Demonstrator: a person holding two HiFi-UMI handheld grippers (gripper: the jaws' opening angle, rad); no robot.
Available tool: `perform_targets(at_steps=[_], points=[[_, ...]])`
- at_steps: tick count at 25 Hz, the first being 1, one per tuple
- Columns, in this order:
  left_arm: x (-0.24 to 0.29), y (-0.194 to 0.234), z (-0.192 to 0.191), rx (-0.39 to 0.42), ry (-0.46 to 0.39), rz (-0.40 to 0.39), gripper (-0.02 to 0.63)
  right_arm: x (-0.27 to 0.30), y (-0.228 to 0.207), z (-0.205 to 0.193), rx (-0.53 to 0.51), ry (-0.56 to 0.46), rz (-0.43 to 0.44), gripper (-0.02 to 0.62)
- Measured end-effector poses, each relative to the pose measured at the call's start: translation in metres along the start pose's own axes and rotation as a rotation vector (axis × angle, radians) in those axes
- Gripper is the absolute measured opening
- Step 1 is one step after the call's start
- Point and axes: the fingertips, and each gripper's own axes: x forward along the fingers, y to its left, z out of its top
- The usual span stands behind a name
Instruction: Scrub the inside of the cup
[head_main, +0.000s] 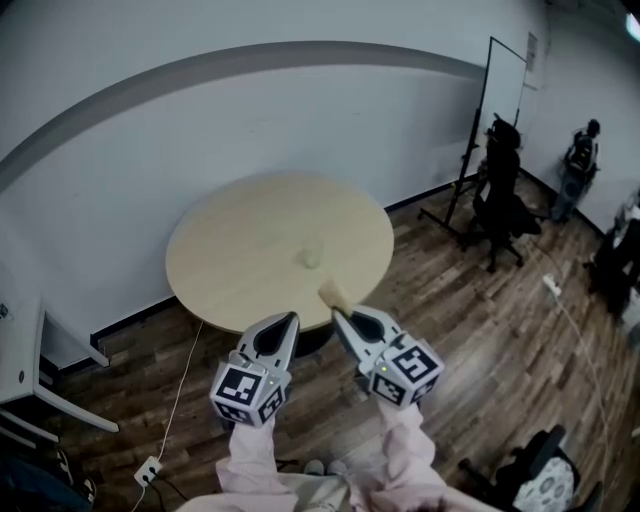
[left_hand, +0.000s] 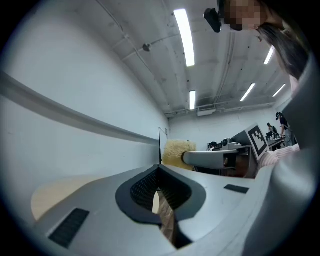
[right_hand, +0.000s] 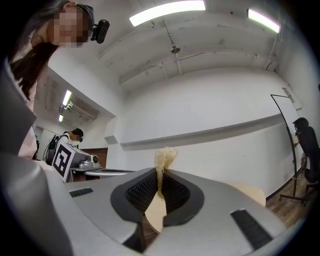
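Near table (head_main: 240, 235), right gripper (head_main: 338, 314) pinches sponge (head_main: 334, 293) (yellowish).

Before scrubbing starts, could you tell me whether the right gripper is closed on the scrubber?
Shut on it: the right gripper pinches the pale fibrous scrubber between its jaws, and a tuft sticks out past the tips.

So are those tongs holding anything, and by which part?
The right tongs pinch a pale yellow scrubber by one end; the rest sticks out past the tips. The left tongs are shut on nothing.
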Motion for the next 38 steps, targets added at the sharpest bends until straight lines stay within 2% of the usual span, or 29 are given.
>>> perform_targets(at_steps=[9,12,18,31,38], points=[[0.002,-0.010,-0.009,0.002,0.007,0.008,0.003,-0.011,-0.016,-0.002,0.017,-0.011,-0.018,0.028],[0.000,0.005,-0.008,0.015,0.006,0.032,0.003,-0.003,-0.019,-0.002,0.020,-0.012,-0.018,0.028],[0.011,0.037,-0.009,-0.011,-0.008,0.065,0.003,0.017,-0.035,-0.003,0.019,-0.014,-0.019,0.028],[0.077,0.087,-0.015,-0.017,-0.003,-0.014,0.003,0.075,-0.082,-0.016,0.028,0.006,-0.052,0.028],[0.102,0.101,-0.017,-0.043,-0.011,-0.051,0.003,0.094,-0.096,-0.022,0.047,0.013,-0.025,0.027]])
